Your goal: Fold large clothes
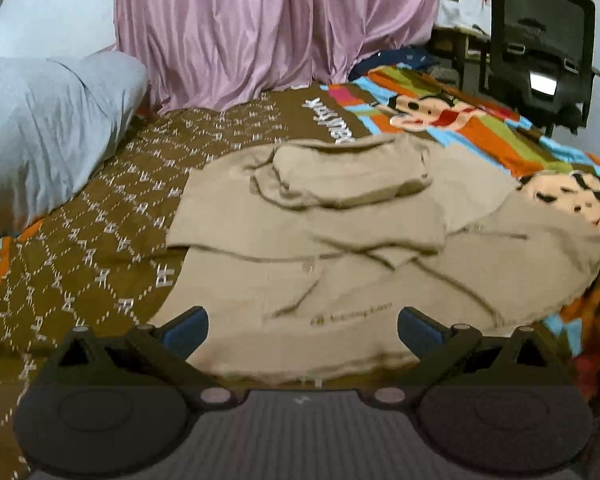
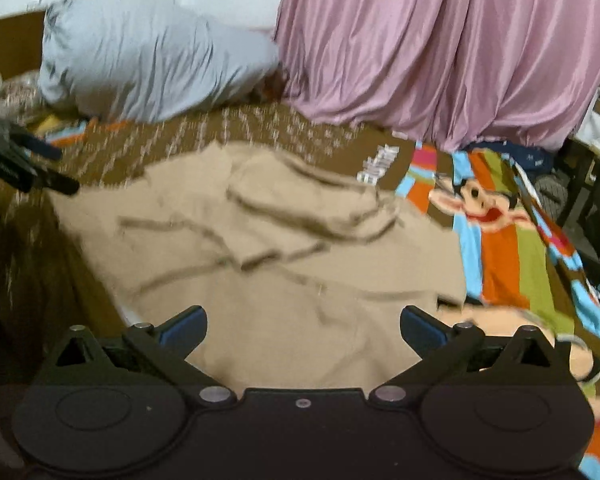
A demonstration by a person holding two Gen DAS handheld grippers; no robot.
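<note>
The tan hoodie point(image 1: 340, 248) lies flat on the bedspread point(image 1: 100, 240), sleeves folded in across its chest, hood toward the pink curtain point(image 1: 280, 32) and hem nearest both cameras. The left tool point(image 1: 303, 326) and right tool point(image 2: 304, 326) each gape wide with nothing between the jaws — both sit above the hoodie's hem, not touching it. The step in hand looks like the lengthwise fold: pinch the two hem corners together, one per tool, lift evenly and carry them toward the hood — keeping the folded sleeves from sliding out.
</note>
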